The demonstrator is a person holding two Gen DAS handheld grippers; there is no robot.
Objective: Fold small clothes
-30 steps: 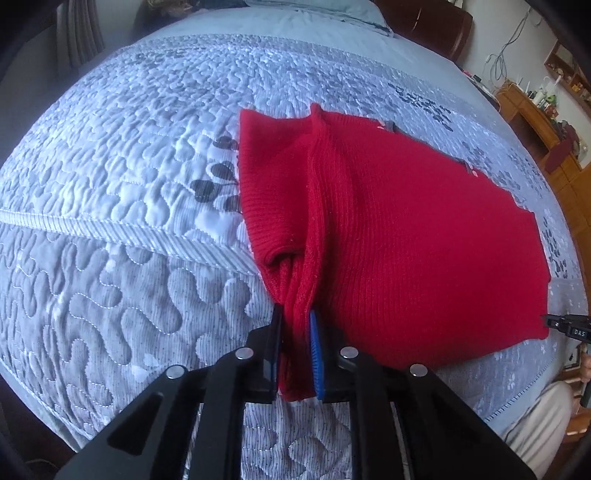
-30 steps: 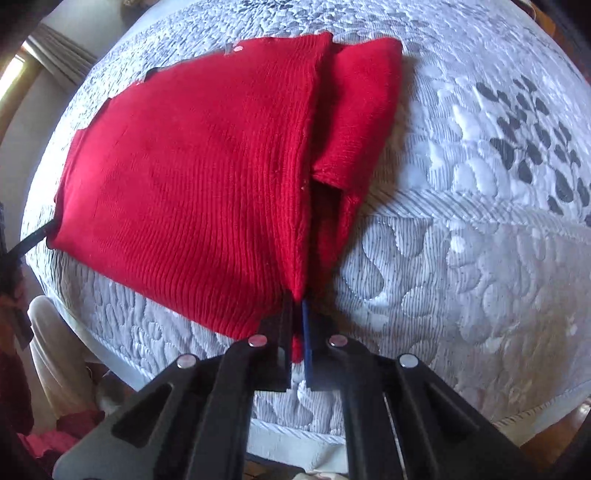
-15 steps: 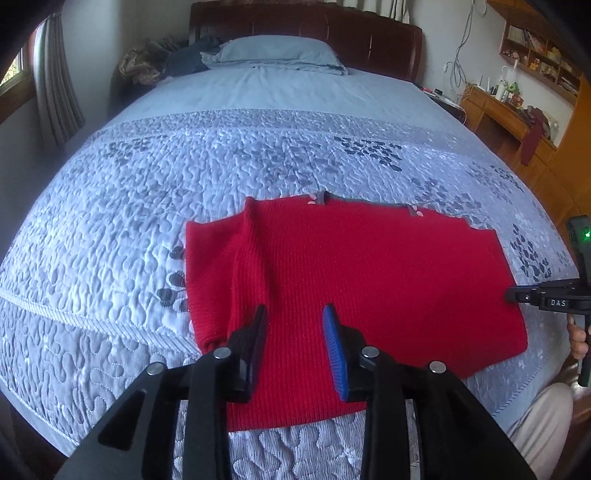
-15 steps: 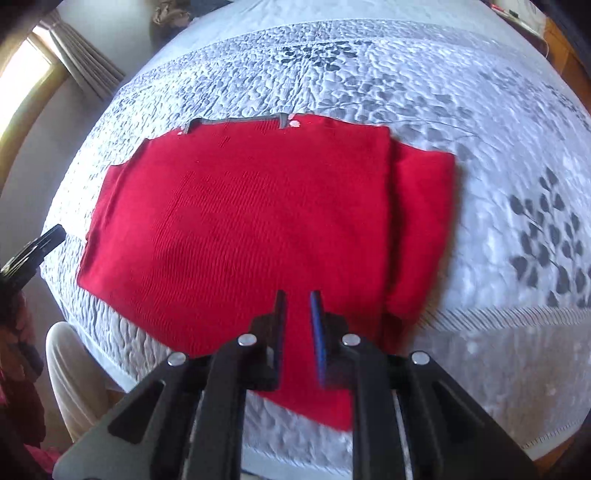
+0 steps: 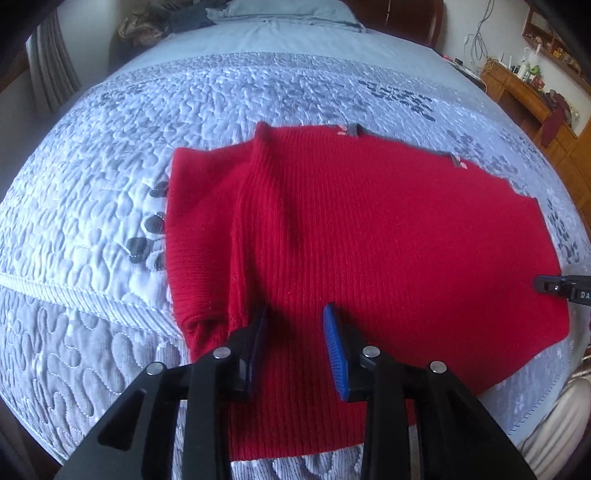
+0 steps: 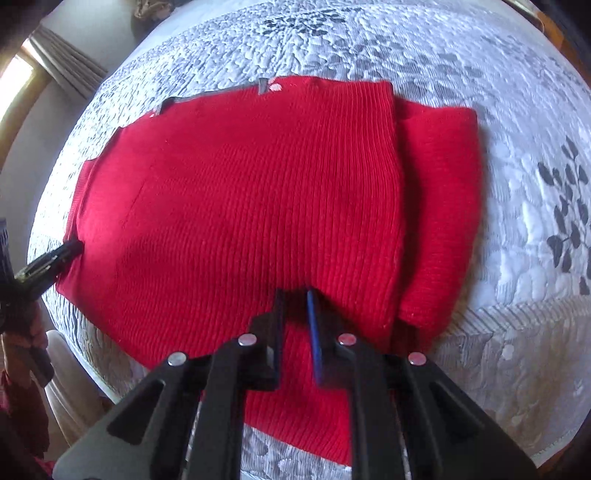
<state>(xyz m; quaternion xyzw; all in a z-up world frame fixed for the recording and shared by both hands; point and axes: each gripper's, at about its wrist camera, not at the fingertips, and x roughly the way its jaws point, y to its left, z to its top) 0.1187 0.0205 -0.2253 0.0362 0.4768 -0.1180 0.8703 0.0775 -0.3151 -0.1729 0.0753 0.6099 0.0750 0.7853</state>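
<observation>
A red knitted garment (image 5: 369,240) lies flat on the quilted bed, with one side folded over as a strip at its left in the left wrist view. In the right wrist view the garment (image 6: 240,206) shows the folded strip at its right. My left gripper (image 5: 295,314) is open and empty, just above the garment's near edge. My right gripper (image 6: 295,291) is open with a narrower gap and empty, over the garment's near edge. Each gripper's tip shows at the edge of the other's view.
The grey-white quilted bedspread (image 5: 92,221) surrounds the garment. A pillow (image 5: 288,14) and dark headboard lie at the far end. Wooden furniture (image 5: 524,92) with small items stands to the right. A curtain (image 6: 62,62) hangs at the left. The bed's near edge is close.
Both grippers let go of the garment's folded edge and opened. They pulled back and now hover over the near edge. The garment lies flat with the side fold in place.
</observation>
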